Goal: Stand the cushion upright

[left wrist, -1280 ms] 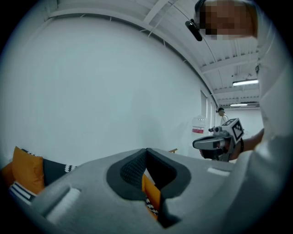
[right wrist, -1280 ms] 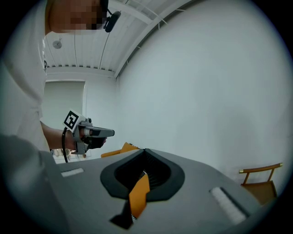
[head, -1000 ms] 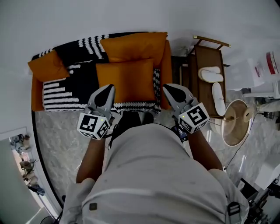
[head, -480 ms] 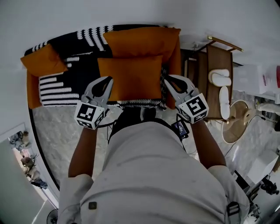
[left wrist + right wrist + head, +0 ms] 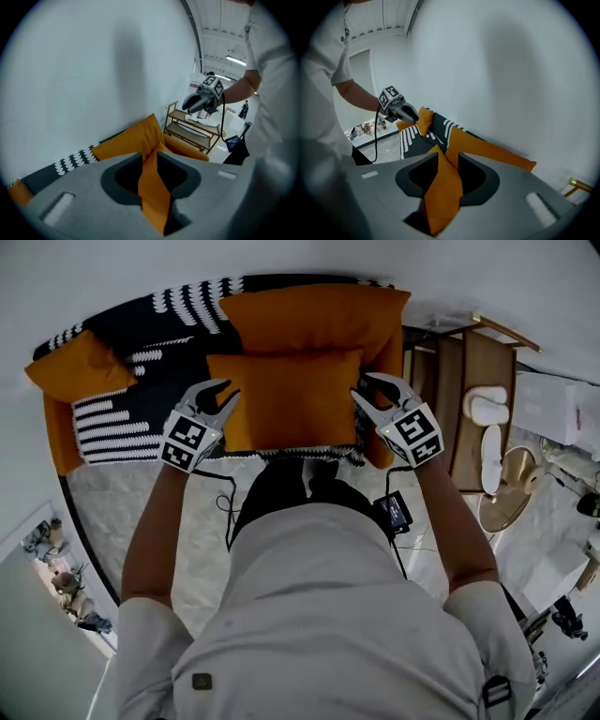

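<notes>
The cushion (image 5: 286,399) lies flat on the seat of the sofa (image 5: 58,442), toward the seat's right end. Its front edge is near the front edge of the seat, and its rear edge is against the back cushion (image 5: 314,315), which leans on the sofa's backrest. The step in hand is the approach and grasp; the cushion is not yet raised. The left gripper (image 5: 228,392) is at the cushion's left edge and the right gripper (image 5: 361,390) at its right edge. The jaws of both have just been opening. They stand partly apart, the right pair somewhat wider, and an orange edge of the cushion runs between each pair. Neither pair appears to clamp the fabric yet. Next move, as judged: close both pairs of jaws on the side edges. Then lift the front edge and pivot the cushion about its rear edge until it stands against the back cushion. Raise both sides evenly, since a soft cushion will sag or twist if one side leads. Confirm the cushion rests stably before release.
</notes>
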Motion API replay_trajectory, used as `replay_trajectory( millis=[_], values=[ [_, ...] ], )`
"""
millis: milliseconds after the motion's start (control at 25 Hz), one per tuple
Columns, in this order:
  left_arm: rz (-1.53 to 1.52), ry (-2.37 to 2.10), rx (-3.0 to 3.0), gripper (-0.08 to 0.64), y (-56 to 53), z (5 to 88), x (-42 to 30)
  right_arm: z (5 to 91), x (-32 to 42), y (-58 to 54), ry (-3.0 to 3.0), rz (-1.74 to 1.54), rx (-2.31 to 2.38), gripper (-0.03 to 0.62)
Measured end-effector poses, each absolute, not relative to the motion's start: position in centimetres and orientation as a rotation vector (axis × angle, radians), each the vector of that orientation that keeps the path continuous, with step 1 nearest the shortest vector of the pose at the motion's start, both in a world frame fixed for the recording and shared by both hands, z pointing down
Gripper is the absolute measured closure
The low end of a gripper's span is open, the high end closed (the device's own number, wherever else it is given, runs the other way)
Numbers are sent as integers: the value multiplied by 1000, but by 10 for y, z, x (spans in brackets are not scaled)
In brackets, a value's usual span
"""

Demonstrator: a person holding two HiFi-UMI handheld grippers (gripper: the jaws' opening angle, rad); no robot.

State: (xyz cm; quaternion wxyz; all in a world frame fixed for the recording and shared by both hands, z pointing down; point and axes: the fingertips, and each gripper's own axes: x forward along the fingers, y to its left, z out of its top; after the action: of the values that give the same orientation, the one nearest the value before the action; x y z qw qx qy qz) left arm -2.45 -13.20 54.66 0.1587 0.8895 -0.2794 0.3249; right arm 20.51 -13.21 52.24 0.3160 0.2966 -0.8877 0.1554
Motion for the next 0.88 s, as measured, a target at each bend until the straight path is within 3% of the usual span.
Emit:
replay_trajectory(
  millis=[880],
  values=[
    [1420,-385,2375,283,-205,811,-71,810,255,-203,-1846,509,497,303]
  ],
)
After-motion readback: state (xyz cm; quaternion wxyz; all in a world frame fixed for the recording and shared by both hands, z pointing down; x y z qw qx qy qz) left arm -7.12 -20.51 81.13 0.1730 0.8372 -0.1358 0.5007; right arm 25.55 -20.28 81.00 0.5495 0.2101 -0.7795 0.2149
